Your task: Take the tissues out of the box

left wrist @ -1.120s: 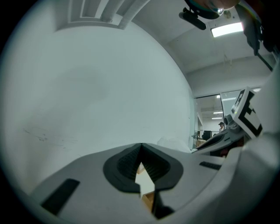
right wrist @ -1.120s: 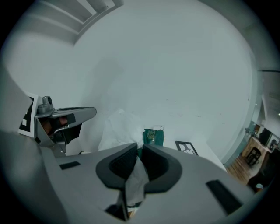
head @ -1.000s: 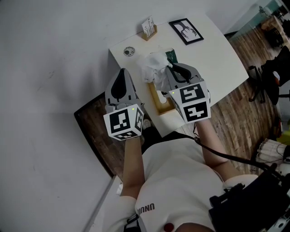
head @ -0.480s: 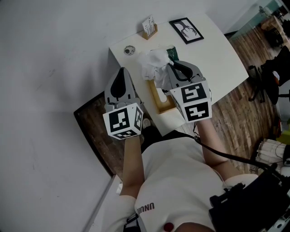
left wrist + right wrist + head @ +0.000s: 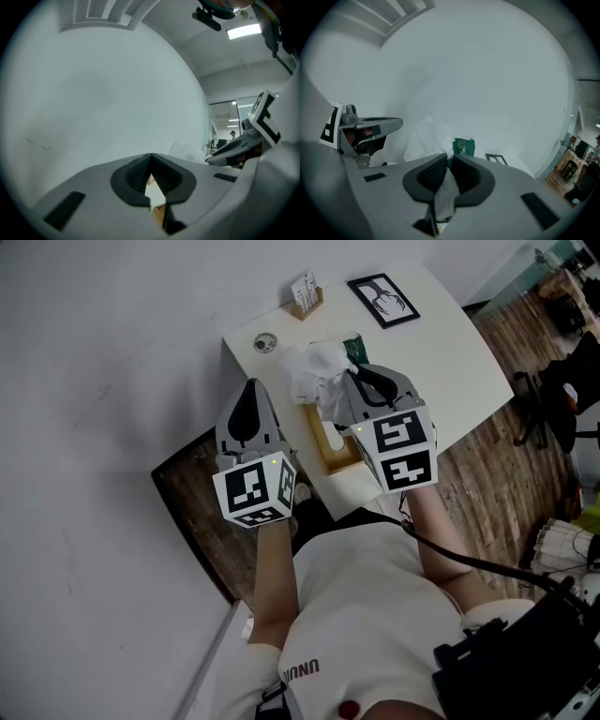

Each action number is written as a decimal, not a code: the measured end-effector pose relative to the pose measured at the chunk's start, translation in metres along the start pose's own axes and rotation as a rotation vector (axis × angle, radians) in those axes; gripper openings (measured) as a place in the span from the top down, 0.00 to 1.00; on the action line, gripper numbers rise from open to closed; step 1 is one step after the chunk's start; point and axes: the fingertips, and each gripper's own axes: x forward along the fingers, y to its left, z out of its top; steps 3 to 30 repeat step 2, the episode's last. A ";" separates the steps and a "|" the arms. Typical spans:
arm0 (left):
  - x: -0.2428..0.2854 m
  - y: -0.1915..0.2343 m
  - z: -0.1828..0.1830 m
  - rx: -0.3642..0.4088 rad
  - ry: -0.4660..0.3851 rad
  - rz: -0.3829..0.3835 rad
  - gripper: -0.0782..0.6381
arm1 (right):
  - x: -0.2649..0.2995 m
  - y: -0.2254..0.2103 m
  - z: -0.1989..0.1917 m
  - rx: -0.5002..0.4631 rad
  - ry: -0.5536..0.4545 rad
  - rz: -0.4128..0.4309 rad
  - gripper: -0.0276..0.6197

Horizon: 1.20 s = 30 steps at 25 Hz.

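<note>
A crumpled white tissue (image 5: 314, 371) hangs above the table, and my right gripper (image 5: 345, 390) is shut on it. In the right gripper view the tissue (image 5: 446, 194) runs between the dark pads of that gripper (image 5: 450, 161) and billows out beyond them. The wooden tissue box (image 5: 336, 450) lies on the white table (image 5: 450, 362), just below the right gripper. My left gripper (image 5: 250, 390) hovers over the table's left edge, away from the box. Its jaws (image 5: 151, 157) meet at the tips with nothing between them.
A green packet (image 5: 354, 347) stands behind the tissue. Further back on the table are a black picture frame (image 5: 382, 301), a small card holder (image 5: 307, 296) and a small round object (image 5: 265, 343). A dark wooden floor (image 5: 202, 512) lies below the table's left edge.
The tissue bundle has shifted slightly up and away from the box. Both grippers have stayed almost still.
</note>
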 end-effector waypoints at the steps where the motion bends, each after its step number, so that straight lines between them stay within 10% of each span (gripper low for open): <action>1: 0.001 0.000 0.000 0.001 0.001 0.000 0.88 | 0.001 0.000 0.000 0.001 0.000 0.001 0.87; 30: 0.001 0.000 -0.001 0.001 0.002 0.000 0.88 | 0.001 -0.001 -0.001 0.002 0.001 0.001 0.87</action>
